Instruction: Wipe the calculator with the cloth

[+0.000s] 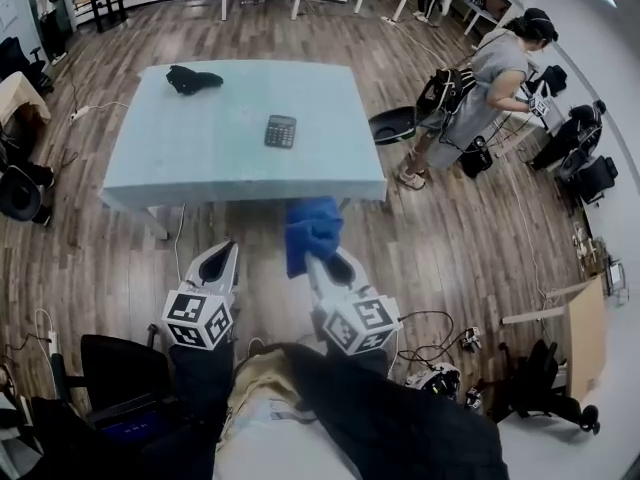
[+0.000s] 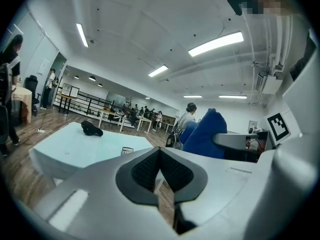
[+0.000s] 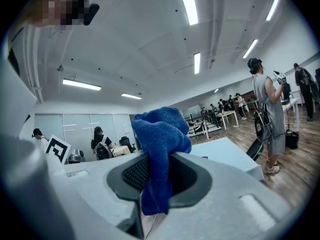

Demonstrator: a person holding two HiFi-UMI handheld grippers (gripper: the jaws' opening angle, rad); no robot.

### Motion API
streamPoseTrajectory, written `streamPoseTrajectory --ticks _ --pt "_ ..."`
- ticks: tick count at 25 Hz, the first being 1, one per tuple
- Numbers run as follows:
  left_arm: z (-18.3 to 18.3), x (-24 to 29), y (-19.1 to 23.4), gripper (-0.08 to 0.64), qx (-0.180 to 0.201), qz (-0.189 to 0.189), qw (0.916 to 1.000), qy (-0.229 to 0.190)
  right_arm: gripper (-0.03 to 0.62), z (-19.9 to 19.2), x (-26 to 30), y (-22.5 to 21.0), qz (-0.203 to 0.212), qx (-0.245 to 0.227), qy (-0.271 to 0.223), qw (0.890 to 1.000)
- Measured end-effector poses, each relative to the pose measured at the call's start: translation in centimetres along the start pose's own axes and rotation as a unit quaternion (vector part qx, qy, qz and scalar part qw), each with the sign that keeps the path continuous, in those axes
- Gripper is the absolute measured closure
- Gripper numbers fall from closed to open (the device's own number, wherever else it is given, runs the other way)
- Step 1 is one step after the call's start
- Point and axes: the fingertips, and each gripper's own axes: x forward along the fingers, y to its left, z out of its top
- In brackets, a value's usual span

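Head view: found calculator [image 1: 280,131] well ahead, slightly left of right gripper [image 1: 325,264] clenching cloth [image 1: 310,230]; left gripper [image 1: 222,258] closed, empty.

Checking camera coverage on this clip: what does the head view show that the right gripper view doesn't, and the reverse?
Head view only: the whole table, with the calculator lying flat near its middle and a black bundle at its far left corner. Right gripper view only: the right gripper up close, its jaws closed on the blue cloth, and the ceiling light strips. Both: the blue cloth, the table and a standing person in grey.
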Motion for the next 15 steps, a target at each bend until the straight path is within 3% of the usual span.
streamPoseTrajectory --ticks 8,15 --pt "-2.9 1.4 1.7 0.561 -0.028 -0.013 0.9990 0.033 0.505 -2.7 0.3 -1.3 -0.033 0.015 0.032 0.999" --pt "-1.9 6.0 4.4 0.561 -0.020 0.015 0.9992 0.031 0.505 -2.1 5.8 -4.8 -0.006 0.019 0.030 0.999"
